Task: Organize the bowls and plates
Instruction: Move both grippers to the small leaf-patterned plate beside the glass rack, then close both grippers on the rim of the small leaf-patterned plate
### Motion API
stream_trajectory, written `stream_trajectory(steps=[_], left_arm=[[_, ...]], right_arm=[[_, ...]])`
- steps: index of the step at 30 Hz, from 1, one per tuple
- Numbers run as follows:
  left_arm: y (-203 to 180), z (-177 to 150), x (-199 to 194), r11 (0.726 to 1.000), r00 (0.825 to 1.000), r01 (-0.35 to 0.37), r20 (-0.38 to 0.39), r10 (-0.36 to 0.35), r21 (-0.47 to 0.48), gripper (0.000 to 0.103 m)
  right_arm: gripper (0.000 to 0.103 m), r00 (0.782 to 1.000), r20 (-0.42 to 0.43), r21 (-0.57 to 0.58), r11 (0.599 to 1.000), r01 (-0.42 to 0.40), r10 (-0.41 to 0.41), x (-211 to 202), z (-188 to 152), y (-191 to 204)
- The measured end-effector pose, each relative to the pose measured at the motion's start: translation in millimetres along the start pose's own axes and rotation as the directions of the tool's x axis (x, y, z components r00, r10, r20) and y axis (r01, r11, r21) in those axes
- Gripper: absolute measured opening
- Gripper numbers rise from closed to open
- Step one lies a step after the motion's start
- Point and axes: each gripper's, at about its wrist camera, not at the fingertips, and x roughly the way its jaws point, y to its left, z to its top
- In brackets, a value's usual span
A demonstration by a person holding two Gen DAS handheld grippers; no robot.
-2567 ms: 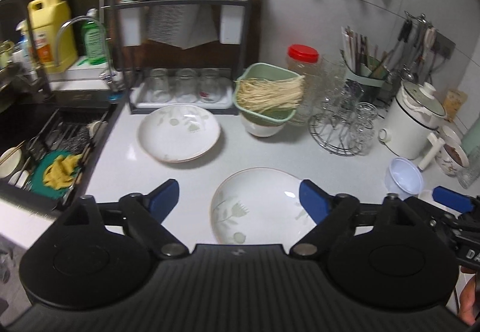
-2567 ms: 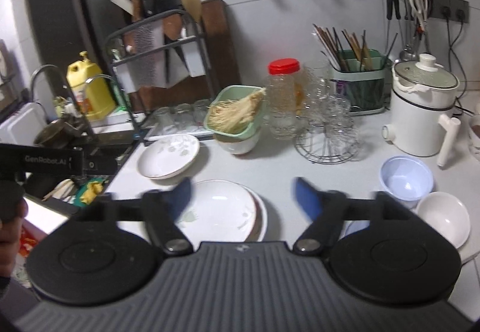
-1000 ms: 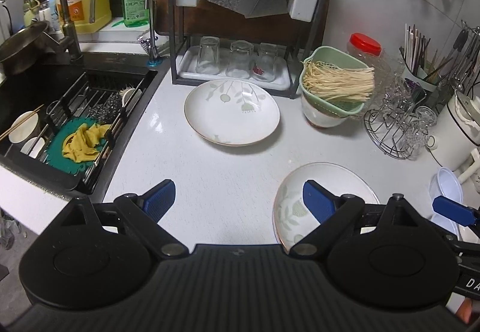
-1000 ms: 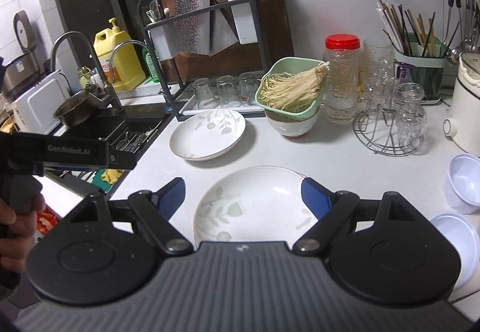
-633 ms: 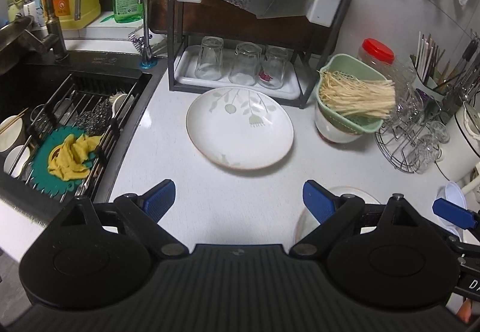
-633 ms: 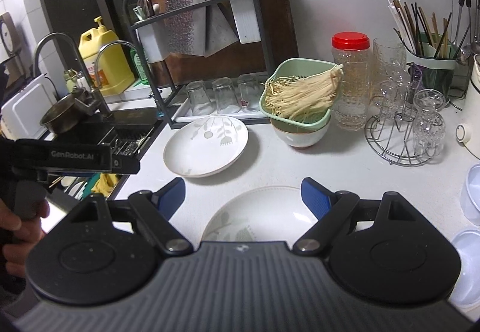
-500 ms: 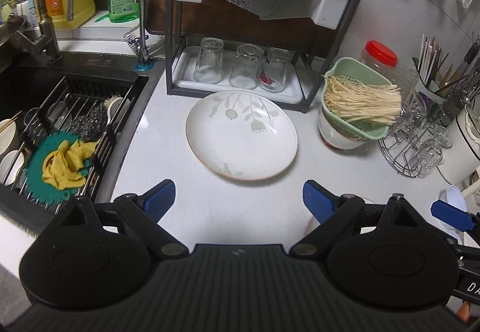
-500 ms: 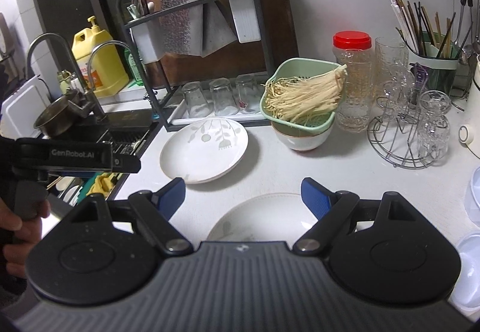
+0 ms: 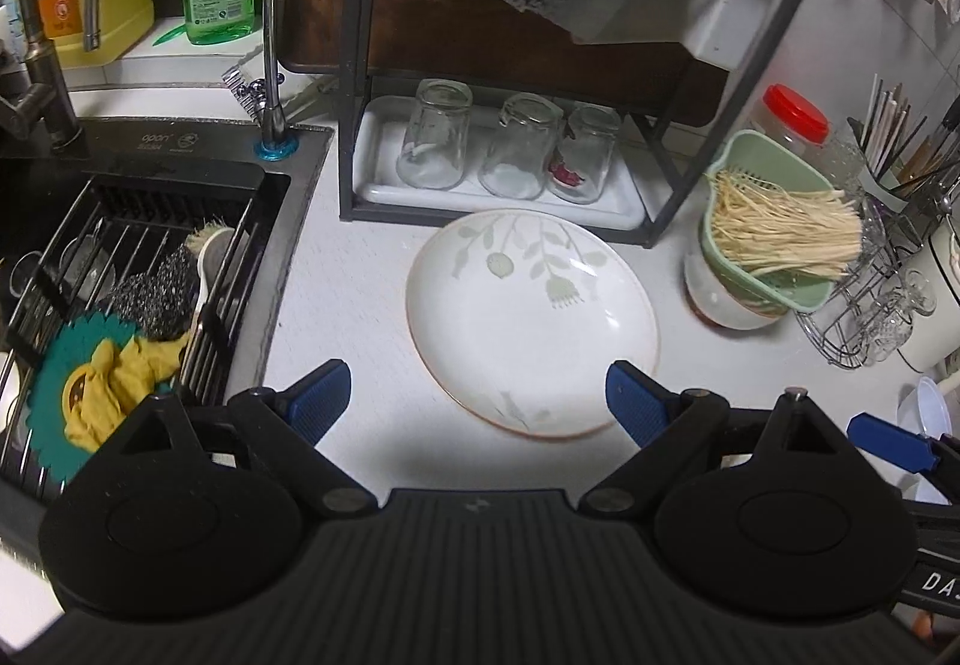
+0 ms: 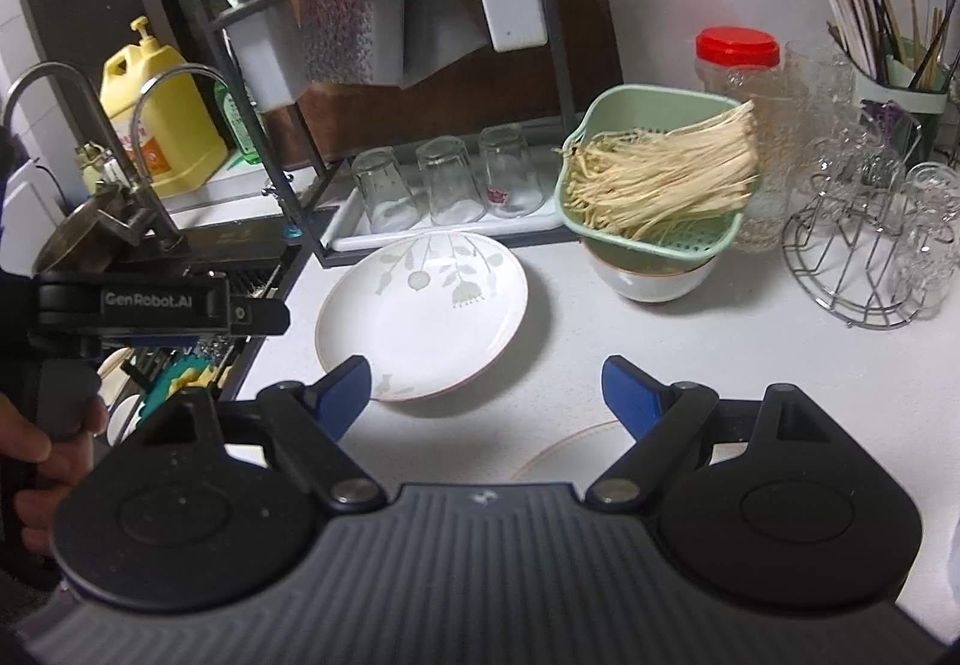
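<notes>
Right now my left gripper [image 9: 477, 395] and right gripper [image 10: 489, 389] gape wide, holding nothing; the floral plate [image 9: 531, 320] lies just ahead, a second plate's rim [image 10: 576, 452] beneath my right. Grazing its shallow edge could skid it into the drying rack [image 9: 360, 65]. Two plates, three upturned glasses [image 9: 519, 149], one colander [image 9: 765, 251] on its bowl [image 10: 651, 275]

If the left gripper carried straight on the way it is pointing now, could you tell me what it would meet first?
Most likely the floral plate on the counter: the open left gripper already frames its near rim between its fingertips. Its height above the plate is unclear, so it might pass over toward the glasses in the rack tray.
</notes>
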Motion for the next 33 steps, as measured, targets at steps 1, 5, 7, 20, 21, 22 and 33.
stream_trajectory(steps=[1,5,7,20,21,22,33], left_arm=[[4,3,4,1.0,1.0,0.005,-0.002,-0.005,0.004,0.094],[17,12,19,1.0,1.0,0.02,-0.02,-0.02,0.013,0.094],[23,17,27,0.999,0.999,0.026,-0.035,-0.026,0.02,0.094],[49,49,76,0.998,0.996,0.045,-0.08,-0.041,0.047,0.094],[51,50,79,0.998,0.996,0.047,-0.083,-0.042,0.049,0.094],[52,52,82,0.998,0.995,0.048,-0.087,-0.043,0.05,0.094],[57,70,122,0.989,0.976,0.134,-0.181,-0.121,0.061,0.093]], right_arm=[[0.085,1.0,-0.006,0.005,1.0,0.005,-0.005,4,1,3],[0.085,1.0,-0.017,0.022,0.999,0.025,-0.024,21,4,13],[0.085,0.999,-0.023,0.036,0.999,0.038,-0.037,28,6,16],[0.085,0.993,-0.095,0.085,0.993,0.085,-0.077,83,23,18],[0.084,0.992,-0.099,0.098,0.991,0.087,-0.078,86,25,18],[0.084,0.992,-0.101,0.107,0.99,0.087,-0.076,89,26,17],[0.074,0.982,-0.155,0.13,0.983,0.126,-0.106,130,39,16]])
